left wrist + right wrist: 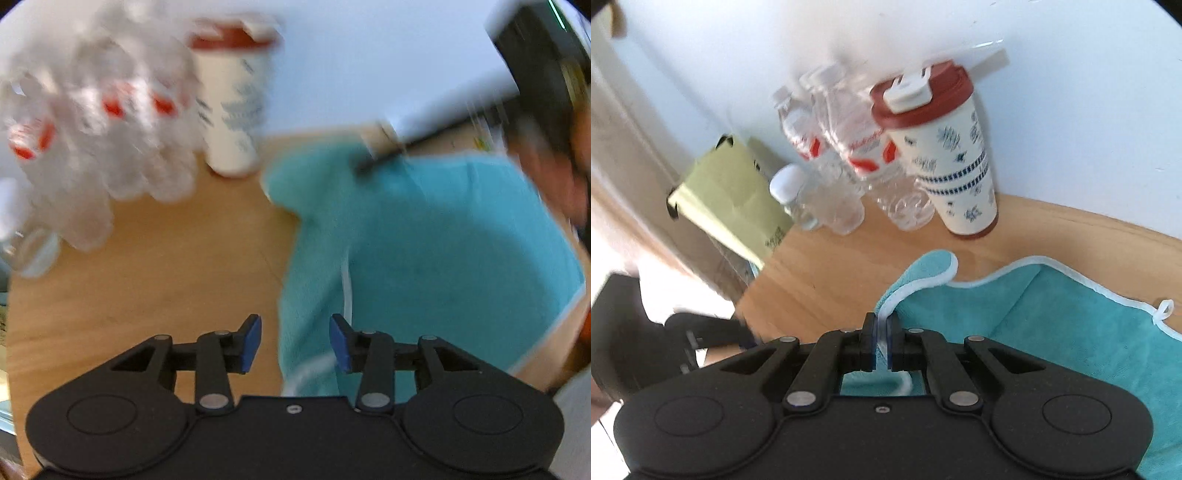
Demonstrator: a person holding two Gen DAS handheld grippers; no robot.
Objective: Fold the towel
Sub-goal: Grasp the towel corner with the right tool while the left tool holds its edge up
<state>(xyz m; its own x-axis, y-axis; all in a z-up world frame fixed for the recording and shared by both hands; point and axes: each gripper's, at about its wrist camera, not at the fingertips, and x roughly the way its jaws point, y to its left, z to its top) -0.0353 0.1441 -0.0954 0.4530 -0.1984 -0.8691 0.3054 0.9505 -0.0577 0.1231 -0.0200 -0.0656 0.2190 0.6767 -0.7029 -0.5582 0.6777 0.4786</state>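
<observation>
From my left wrist camera, my left gripper (295, 341) stands with its jaws spread wide and nothing between them. Its blue pads (252, 341) hang over the left edge of the teal towel (436, 251): the left pad is over the bare wooden table (155, 273), the right pad over cloth. The towel spreads from just ahead of my fingers away to the right and far side, with a white hem line running up from the near edge. The whole view is smeared by motion. Far left, a cluster of clear water bottles (99, 122) with red labels stands on the table, and to their right a white tumbler (232, 107) with a dark red lid, against a pale wall. A dark blurred shape sits at the far right edge; I cannot tell what it is.

From my right wrist camera, my right gripper (882, 341) is clamped tight on the towel's (1071, 325) white-trimmed edge, which rises out between the closed fingers and curls over into a raised teal flap just ahead. The remaining cloth lies flat on the table (820, 280) to the right, its white border wavy, a small hanging loop (1163, 310) at the right edge. Beyond the towel stand the tumbler (945, 158) and, left of it, the bottles (842, 155). A green paper bag (731, 199) sits off the table's left edge. My other gripper (701, 328) shows blurred at near left.
</observation>
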